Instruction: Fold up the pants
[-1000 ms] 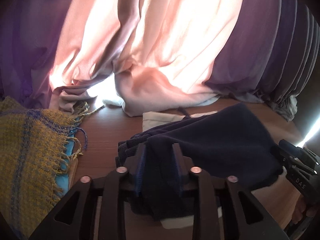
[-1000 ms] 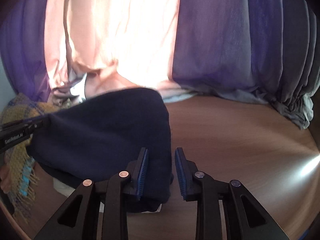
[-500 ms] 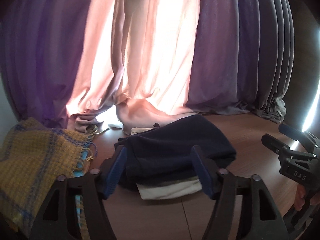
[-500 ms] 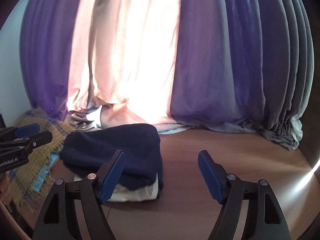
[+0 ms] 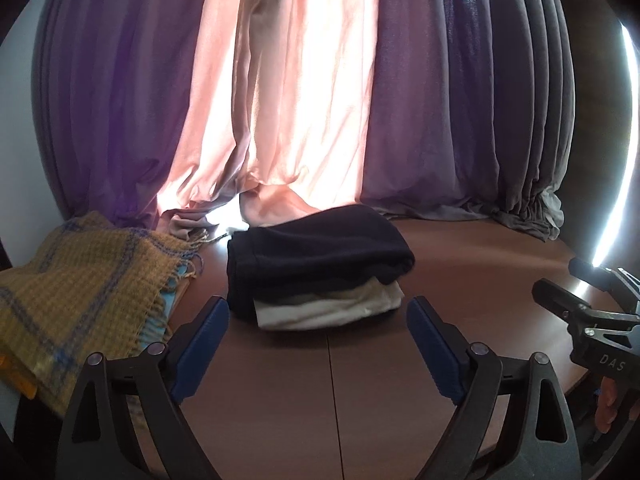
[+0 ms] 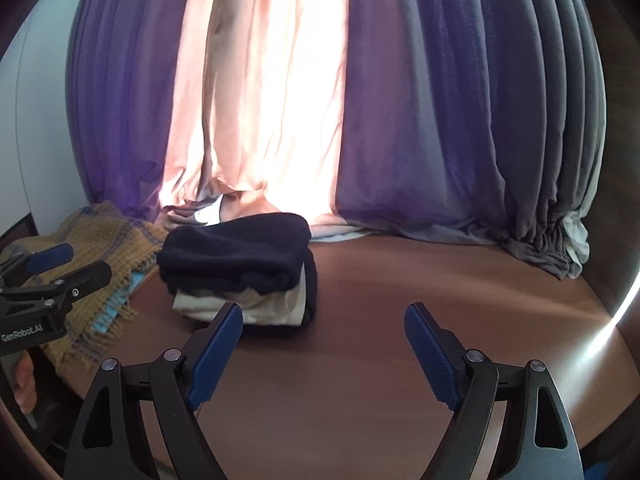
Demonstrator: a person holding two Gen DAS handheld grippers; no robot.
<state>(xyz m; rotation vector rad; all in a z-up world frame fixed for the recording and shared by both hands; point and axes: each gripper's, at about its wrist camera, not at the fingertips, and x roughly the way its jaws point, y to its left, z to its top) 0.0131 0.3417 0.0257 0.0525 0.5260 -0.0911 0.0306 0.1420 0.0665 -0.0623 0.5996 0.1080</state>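
With both claws spread wide and empty, the folded dark navy pants (image 5: 320,248) lie on the round brown wooden table (image 5: 360,380).
Nearest the lens, left gripper (image 5: 318,334): blue-padded fingers (image 5: 202,344) well apart, holding nothing, above bare tabletop just short of the pants. Right gripper (image 6: 324,336): same stance, jaws wide, nothing between them; its left pad sits in front of the bundle's near edge. Pants form a compact stack, pale cream lining or fabric (image 6: 240,304) showing under the navy layers at the near side. To the left, near the pants, a mustard-yellow woven scarf with blue stripes and fringe (image 5: 80,288). Farthest back, purple and pink draped curtains (image 6: 280,100), sunlit at centre, pooling on the table's rear edge.
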